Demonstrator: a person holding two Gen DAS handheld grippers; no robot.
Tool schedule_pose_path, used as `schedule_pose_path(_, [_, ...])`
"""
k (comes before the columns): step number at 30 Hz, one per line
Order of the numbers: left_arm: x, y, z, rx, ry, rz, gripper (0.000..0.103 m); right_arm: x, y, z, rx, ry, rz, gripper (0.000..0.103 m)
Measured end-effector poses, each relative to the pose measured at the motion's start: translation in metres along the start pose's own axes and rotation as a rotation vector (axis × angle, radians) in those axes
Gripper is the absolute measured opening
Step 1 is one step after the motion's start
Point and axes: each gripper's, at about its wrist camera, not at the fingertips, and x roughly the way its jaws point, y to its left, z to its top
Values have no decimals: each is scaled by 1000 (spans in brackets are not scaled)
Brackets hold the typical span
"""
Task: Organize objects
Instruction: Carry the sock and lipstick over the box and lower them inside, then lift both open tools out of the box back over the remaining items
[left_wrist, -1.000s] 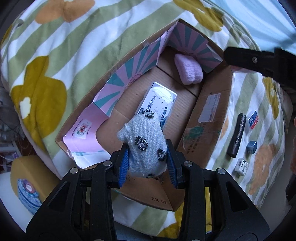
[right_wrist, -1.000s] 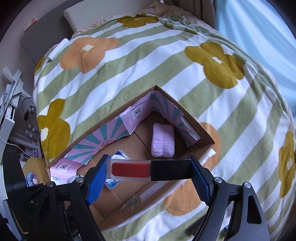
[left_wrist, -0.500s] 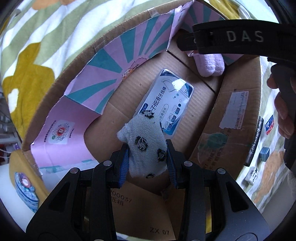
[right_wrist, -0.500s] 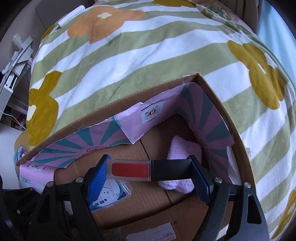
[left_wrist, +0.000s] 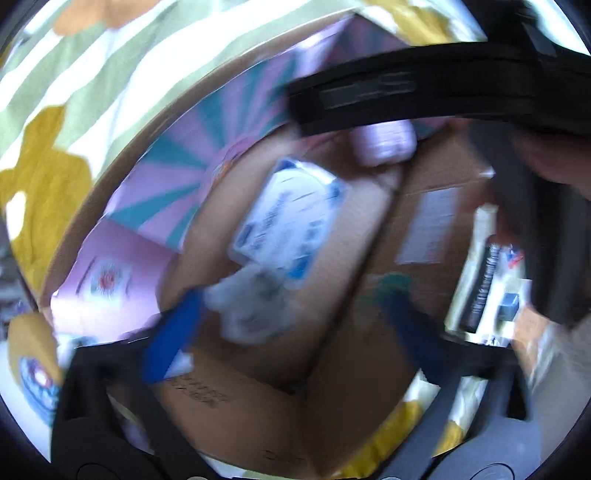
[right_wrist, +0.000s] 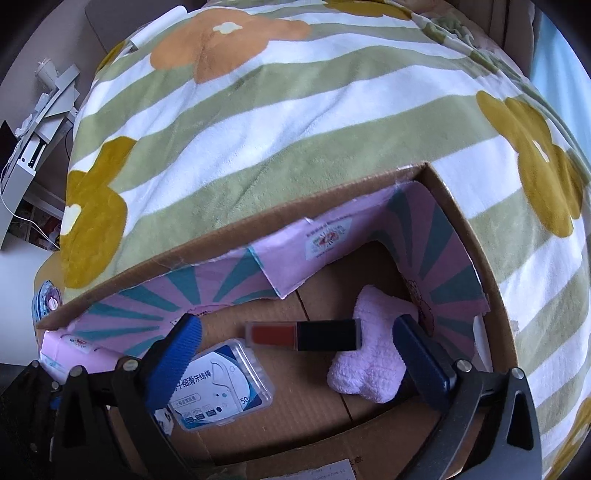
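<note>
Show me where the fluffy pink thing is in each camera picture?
Left wrist: the fluffy pink thing shows blurred near the top middle, in the far corner of the cardboard box, just under a black bar.
Right wrist: low and right of middle, on the box floor.
Shared landmark: the floss pick case.

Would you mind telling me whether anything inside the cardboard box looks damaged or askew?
Yes: the pink-and-teal liner along the box wall has a ragged, torn lower edge. The red-and-black tube lies with one end propped on the pink cloth.

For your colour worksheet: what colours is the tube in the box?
Red and black tube, clearest in the right wrist view.
</note>
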Motion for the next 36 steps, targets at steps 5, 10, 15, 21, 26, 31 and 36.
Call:
schedule_pose_path(5, [-2,-13,2,13,5,9,103,-5,1,0,-5,-2,-4,103])
schedule_pose_path(10, [-2,-10,-1,-27,12,-6,103,-15,1,-2,-2,-9,-13,103])
schedule_pose_path(15, [-12,-15,-3,-21,-4,-19,103,-37,1,-8,17,-7,-10,103])
schedule_pose_path(21, [-40,-14,-5,32,-34,-43,103,-86,0,-26,88,-59,-30,103])
schedule_pose_path(26, [-76,2,-10,109,-51,-66,103,-138,2,-49,161,-108,-60,103])
schedule_pose_path(31, [-109,-5,-10,206,-53,-122,103,-189,4,-82,299,-137,-127,103])
schedule_pose_path(36, [-142,-23,-13,342,-84,-114,103,-238,6,-124,479,-212,-209,103])
